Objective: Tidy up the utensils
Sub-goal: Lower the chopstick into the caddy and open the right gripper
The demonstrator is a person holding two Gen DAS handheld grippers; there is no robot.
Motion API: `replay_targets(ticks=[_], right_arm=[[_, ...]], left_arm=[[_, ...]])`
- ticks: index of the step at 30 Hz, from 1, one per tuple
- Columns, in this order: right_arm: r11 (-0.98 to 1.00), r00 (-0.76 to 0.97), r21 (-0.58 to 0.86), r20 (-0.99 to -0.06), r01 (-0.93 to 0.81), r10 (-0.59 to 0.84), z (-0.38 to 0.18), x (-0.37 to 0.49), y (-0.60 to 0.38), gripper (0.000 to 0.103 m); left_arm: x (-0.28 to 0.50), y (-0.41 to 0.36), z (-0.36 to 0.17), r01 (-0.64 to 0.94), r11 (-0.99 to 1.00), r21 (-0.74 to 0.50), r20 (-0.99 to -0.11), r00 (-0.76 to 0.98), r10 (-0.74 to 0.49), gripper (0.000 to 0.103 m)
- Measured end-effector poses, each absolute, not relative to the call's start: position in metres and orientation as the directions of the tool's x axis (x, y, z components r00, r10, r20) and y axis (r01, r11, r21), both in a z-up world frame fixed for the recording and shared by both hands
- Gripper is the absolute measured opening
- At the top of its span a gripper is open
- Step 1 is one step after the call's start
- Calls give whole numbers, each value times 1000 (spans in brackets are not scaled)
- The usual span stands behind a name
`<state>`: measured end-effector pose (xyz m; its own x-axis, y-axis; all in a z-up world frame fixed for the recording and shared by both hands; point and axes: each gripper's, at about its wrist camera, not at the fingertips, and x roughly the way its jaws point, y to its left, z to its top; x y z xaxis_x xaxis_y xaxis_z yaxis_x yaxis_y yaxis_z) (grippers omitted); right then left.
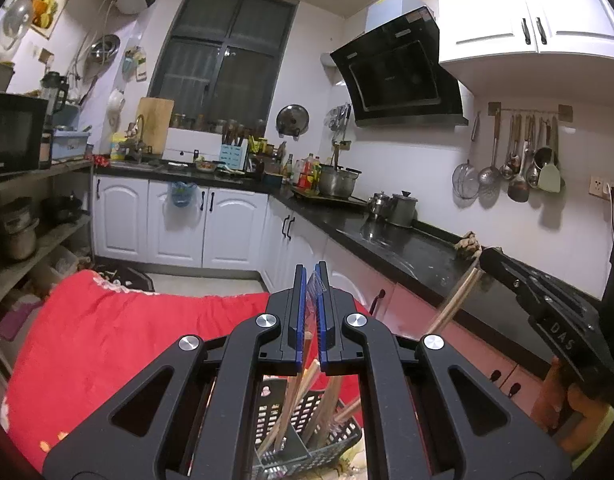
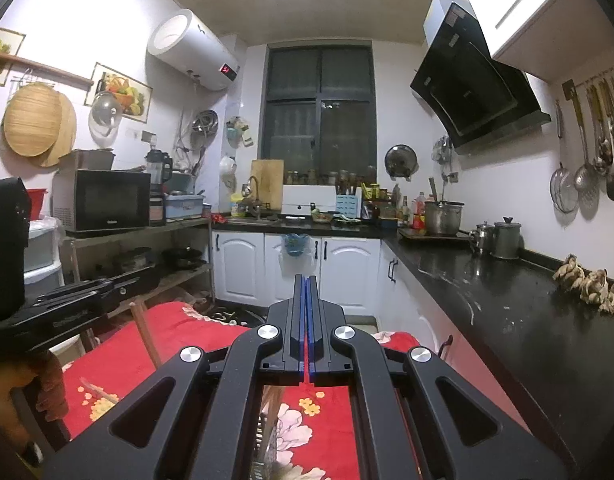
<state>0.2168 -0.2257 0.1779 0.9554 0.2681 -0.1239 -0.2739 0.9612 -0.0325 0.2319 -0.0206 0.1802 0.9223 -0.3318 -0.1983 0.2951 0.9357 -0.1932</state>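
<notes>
Both hand-held grippers carrying chopsticks, basket sitting right under the left one

The left hand-held gripper [image 1: 310,280] is clamped on a thin clear plastic-looking piece, with wooden chopsticks [image 1: 295,396] hanging below its pads into the dark slotted utensil basket [image 1: 331,432]. That basket sits on the table with the red floral cloth [image 1: 119,332], directly below the left one. The right hand-held gripper [image 1: 487,258] is off to the side, jaws pinched on another pair of chopsticks [image 1: 453,304] whose long axis slants down toward the basket. In the right wrist view its jaws [image 2: 307,288] look fully closed. I'd guess the right pair needs to tip upright and travel across, since the left is nearer to the basket.
</notes>
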Motion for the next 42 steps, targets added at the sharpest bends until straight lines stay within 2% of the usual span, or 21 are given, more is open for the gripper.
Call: replay_targets(ticks=[13,26,40,42], right_arm=[[961,950,3,-153,-276,273,148,234,-217,1],[956,939,10,-188,-293,289,121,234,-207,1],[951,897,78,-317,-300,309,103,234,-208,2],[948,894,72,-317,-310,316,103,230,-207,7]], left_arm=[[241,-27,148,280,939,-201,-263,908,-327,2],[242,-33,127,271,943,-193,-291,902,-318,2],[248,-27,118,280,935,-216,-358,869,-343,2],[246,-27,118,277,938,-209,-360,870,-337,5]])
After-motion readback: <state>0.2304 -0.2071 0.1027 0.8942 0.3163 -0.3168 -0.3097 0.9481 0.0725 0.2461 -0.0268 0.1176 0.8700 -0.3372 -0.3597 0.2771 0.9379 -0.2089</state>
